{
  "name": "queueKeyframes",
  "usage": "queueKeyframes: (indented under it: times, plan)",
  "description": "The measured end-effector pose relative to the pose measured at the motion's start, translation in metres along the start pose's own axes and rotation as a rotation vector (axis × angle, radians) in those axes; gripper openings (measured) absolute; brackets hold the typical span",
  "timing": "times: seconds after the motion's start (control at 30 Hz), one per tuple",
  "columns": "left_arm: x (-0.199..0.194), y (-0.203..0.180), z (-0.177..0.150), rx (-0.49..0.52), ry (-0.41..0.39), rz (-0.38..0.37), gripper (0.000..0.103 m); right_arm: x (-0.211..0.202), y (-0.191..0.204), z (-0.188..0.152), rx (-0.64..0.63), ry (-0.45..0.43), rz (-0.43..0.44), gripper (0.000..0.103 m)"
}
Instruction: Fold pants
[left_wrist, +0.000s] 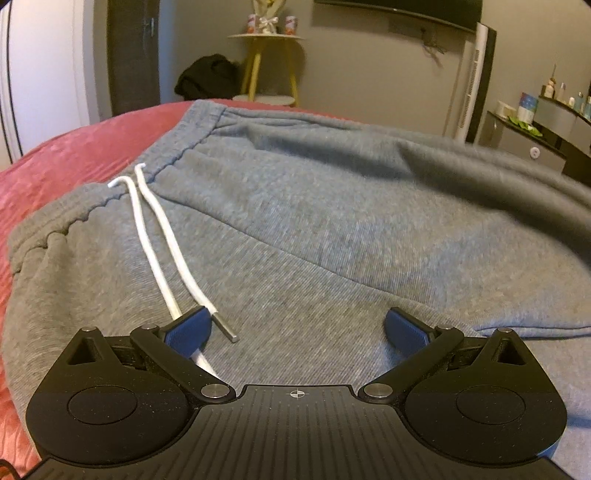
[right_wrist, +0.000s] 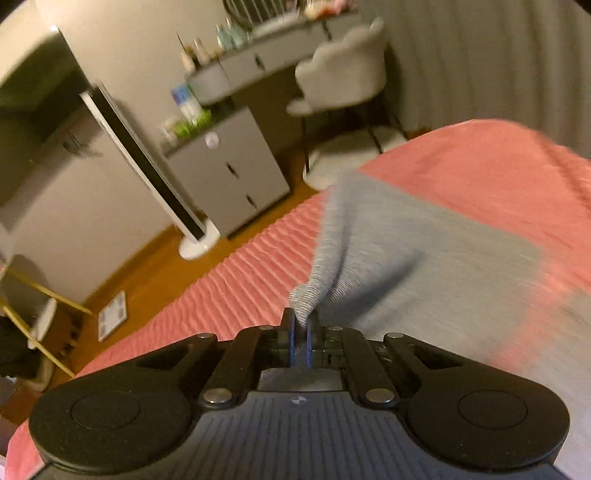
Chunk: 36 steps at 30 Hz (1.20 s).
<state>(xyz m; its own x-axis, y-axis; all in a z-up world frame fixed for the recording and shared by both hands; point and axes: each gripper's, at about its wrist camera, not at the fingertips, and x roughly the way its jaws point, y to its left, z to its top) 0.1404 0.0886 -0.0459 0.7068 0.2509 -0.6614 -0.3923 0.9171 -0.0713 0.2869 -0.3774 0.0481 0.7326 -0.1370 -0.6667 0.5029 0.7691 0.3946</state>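
Observation:
Grey sweatpants (left_wrist: 295, 221) lie spread on a red bed cover (left_wrist: 74, 155), waistband at the far left, with a white drawstring (left_wrist: 162, 240) trailing toward me. My left gripper (left_wrist: 297, 328) is open just above the upper part of the pants, and one drawstring runs under its left finger (left_wrist: 192, 328). In the right wrist view my right gripper (right_wrist: 300, 332) is shut on a pinched fold of the grey pants (right_wrist: 424, 251), lifting the fabric off the red bed cover (right_wrist: 240, 266). That view is blurred.
Beyond the bed stand a yellow-legged side table (left_wrist: 266, 59), a black bag (left_wrist: 207, 79) on the floor, a white tower fan (right_wrist: 147, 166), a grey dresser (right_wrist: 229, 162) and a chair (right_wrist: 343, 70). A scale (right_wrist: 112, 319) lies on the wooden floor.

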Motion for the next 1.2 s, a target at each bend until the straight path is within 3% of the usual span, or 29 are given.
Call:
queueKeyframes:
  times: [0.13, 0.27, 0.37, 0.4, 0.43, 0.47, 0.6, 0.7, 0.77, 0.8, 0.87, 0.93, 0.97, 1.0, 1.1, 1.2]
  plan:
    - [-0.007, 0.009, 0.005, -0.077, 0.005, -0.042, 0.103, -0.078, -0.062, -0.075, 0.049, 0.018, -0.023, 0.005]
    - [-0.017, 0.015, 0.02, -0.11, 0.022, -0.123, 0.103, -0.073, -0.112, -0.114, 0.11, 0.145, -0.088, 0.01]
    - [-0.022, 0.017, 0.039, -0.134, 0.042, -0.201, 0.103, -0.071, -0.12, -0.099, 0.113, 0.158, -0.126, 0.036]
    - [-0.021, 0.016, 0.048, -0.135, 0.046, -0.232, 0.103, -0.074, -0.111, -0.093, 0.041, 0.115, -0.124, 0.063]
    - [-0.018, 0.015, 0.057, -0.137, 0.055, -0.256, 0.103, -0.075, -0.099, -0.091, -0.067, 0.087, -0.133, 0.083]
    - [-0.012, 0.014, 0.069, -0.145, 0.064, -0.283, 0.103, -0.074, -0.084, -0.092, -0.198, 0.062, -0.148, 0.084]
    - [0.021, -0.001, 0.108, -0.145, 0.091, -0.266, 0.103, -0.054, -0.035, -0.107, -0.605, -0.002, -0.139, 0.083]
    - [0.06, -0.013, 0.127, -0.155, 0.162, -0.27, 0.103, -0.021, -0.015, -0.118, -0.783, 0.018, -0.18, 0.076]
    - [0.088, -0.02, 0.135, -0.183, 0.235, -0.245, 0.103, -0.001, -0.013, -0.116, -0.78, 0.035, -0.226, 0.071]
    - [0.099, -0.023, 0.136, -0.191, 0.263, -0.24, 0.1, 0.005, -0.018, -0.11, -0.73, 0.049, -0.223, 0.063]
    - [0.117, -0.032, 0.14, -0.188, 0.302, -0.219, 0.084, 0.01, -0.029, -0.099, -0.604, 0.084, -0.195, 0.05]
    - [0.132, -0.042, 0.142, -0.15, 0.348, -0.196, 0.083, 0.01, -0.034, -0.097, -0.577, 0.08, -0.201, 0.019]
    - [0.139, -0.047, 0.141, -0.113, 0.383, -0.181, 0.083, 0.009, -0.035, -0.095, -0.583, 0.075, -0.2, 0.011]
    - [0.141, -0.05, 0.141, -0.094, 0.388, -0.164, 0.077, 0.009, -0.037, -0.094, -0.586, 0.074, -0.207, 0.008]
    - [0.131, -0.043, 0.143, -0.107, 0.373, -0.196, 0.017, 0.006, -0.052, -0.084, -0.529, 0.06, -0.203, 0.007]
    - [0.107, -0.02, 0.142, -0.167, 0.343, -0.26, 0.012, -0.025, -0.064, -0.073, -0.417, 0.0, -0.203, 0.006]
